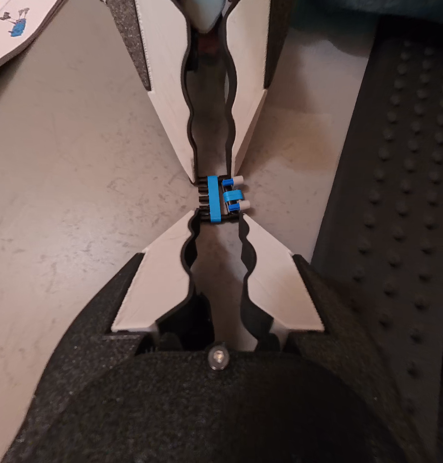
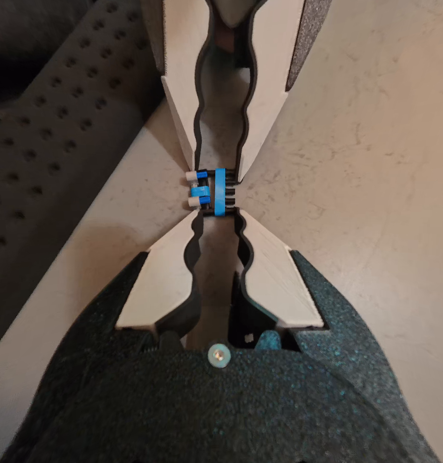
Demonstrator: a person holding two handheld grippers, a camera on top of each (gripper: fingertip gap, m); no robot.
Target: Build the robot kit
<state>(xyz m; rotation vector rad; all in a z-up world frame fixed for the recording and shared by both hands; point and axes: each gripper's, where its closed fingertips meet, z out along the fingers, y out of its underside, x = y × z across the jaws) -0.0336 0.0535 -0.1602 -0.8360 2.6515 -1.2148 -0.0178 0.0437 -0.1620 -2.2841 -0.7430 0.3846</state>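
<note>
1. While both tongs meet tip to tip, the left gripper (image 1: 216, 218) and the right gripper (image 2: 219, 213) each pinch the same small blue-and-black brick assembly (image 1: 219, 199) from opposite ends.
2. Left gripper: clenched on the assembly's black frame; fingertips (image 1: 195, 215) touch its near edge, w/ the wavy black pads apart further back.
3. Right gripper: also clenched on the assembly (image 2: 215, 191), gripping the other end; in the left wrist view it comes in from the top (image 1: 210, 175).
4. Assembly sits exactly btwn the two pairs of tips, held over a pale marbled tabletop (image 1: 77, 175); can't tell if it touches the surface.
5. Parts: a long blue beam (image 1: 213, 199) across black pins, plus a short blue piece & two grey-white pin ends (image 1: 238, 180) sticking out to one side of the tips.
6. Beside the tongs, on the side the grey pins point to, lies a dark studded mat (image 1: 403, 175), near but apart from the assembly.
7. Far left of the left gripper, at the top corner: a white printed sheet (image 1: 12, 30) w/ blue drawings.
</note>
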